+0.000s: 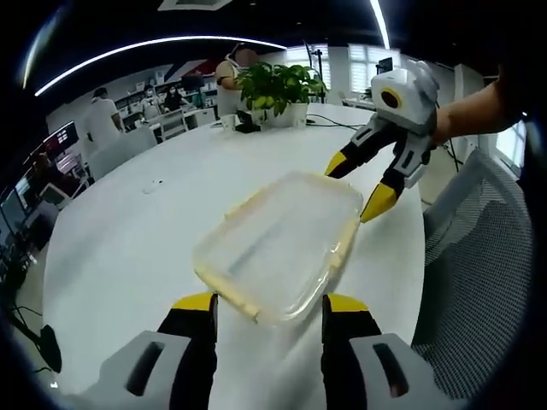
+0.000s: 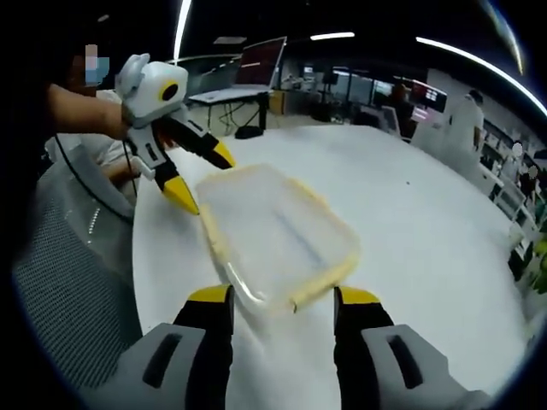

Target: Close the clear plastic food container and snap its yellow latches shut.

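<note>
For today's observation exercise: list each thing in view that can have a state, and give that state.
Clear plastic food container: lid on, lying flat on the white table.
Yellow latches: too blurred to tell whether they are snapped.
Left gripper: open, at one end of the container.
Right gripper: open, at the opposite end.

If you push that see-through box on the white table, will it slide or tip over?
The clear container would probably slide, not tip: it sits low and flat on the smooth white table. It looks empty, so it is likely light. Its glossy lid may be slippery for the left claw and the right claw.
</note>
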